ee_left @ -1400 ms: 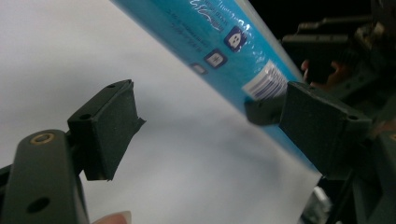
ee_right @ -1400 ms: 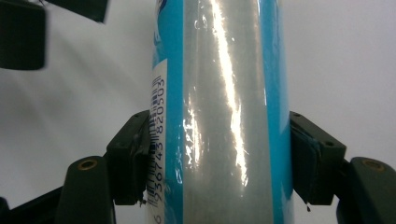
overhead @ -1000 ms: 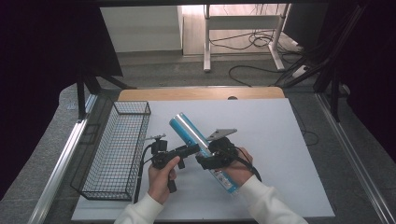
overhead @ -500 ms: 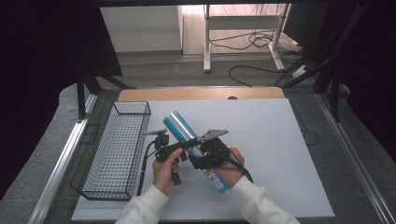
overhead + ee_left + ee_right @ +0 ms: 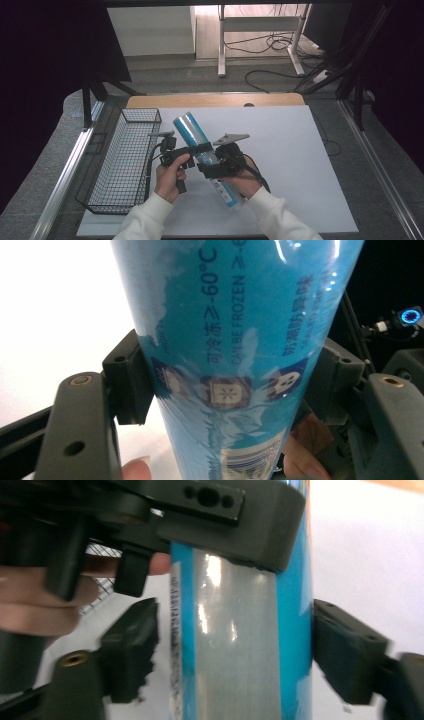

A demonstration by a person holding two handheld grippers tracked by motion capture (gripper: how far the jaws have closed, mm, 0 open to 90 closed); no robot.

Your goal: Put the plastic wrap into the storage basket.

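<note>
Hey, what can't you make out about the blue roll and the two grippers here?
- Blue roll, left gripper view: both ends cut off by the frame edges.
- Small label print: too blurred to read.
- Right gripper, right gripper view: roll's far side hidden behind the left gripper.

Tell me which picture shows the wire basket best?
The high view: the whole wire basket sits at the table's left edge, beside the left claw, which is clamped on the blue roll. The right gripper view catches just a scrap of its mesh behind the fingers.
</note>
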